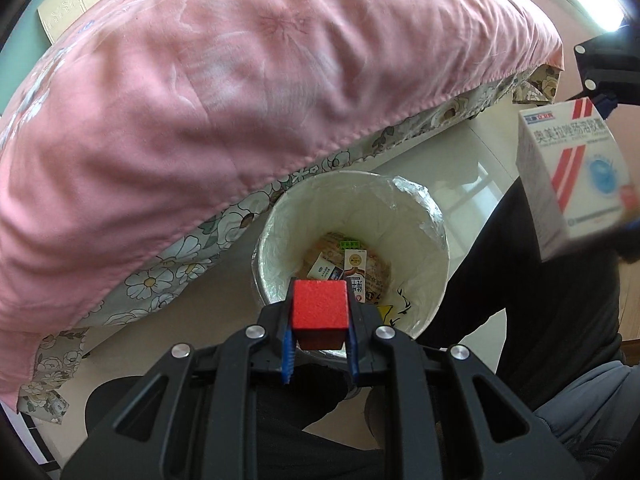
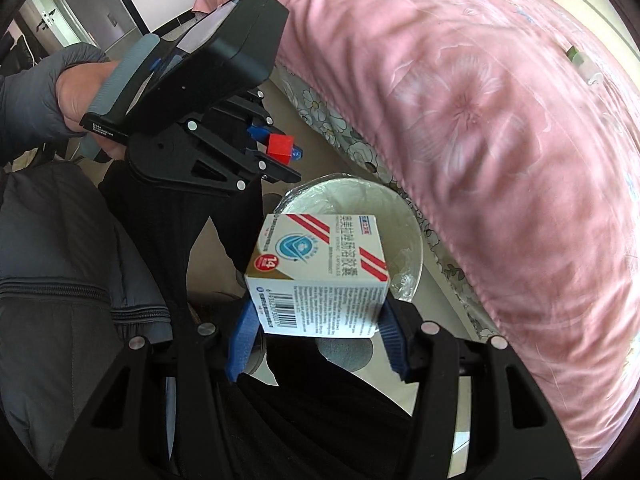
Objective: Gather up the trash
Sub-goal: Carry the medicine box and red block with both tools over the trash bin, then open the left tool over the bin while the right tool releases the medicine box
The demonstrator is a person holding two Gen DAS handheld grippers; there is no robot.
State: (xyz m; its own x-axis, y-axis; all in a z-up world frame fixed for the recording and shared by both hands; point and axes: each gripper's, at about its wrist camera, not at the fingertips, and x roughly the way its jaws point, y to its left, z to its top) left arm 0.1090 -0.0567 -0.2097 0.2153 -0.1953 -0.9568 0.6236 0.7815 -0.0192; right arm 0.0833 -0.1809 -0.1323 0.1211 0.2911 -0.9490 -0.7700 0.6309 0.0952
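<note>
My left gripper [image 1: 319, 334] is shut on a red block [image 1: 319, 306] and holds it above the near rim of a white lined trash bin [image 1: 416, 240]. The bin holds several cartons and wrappers [image 1: 352, 266]. My right gripper [image 2: 316, 332] is shut on a white medicine box with red stripes [image 2: 320, 276], held above the bin [image 2: 408, 236]. The box also shows at the right edge of the left wrist view [image 1: 572, 176]. The left gripper with the red block [image 2: 280, 146] shows in the right wrist view, up left of the bin.
A bed with a pink quilt [image 1: 240, 92] and floral sheet [image 1: 168, 268] overhangs the bin on the far side. The person's dark trouser legs [image 1: 520, 264] and grey jacket [image 2: 60, 260] stand close beside the bin on a pale floor [image 1: 440, 152].
</note>
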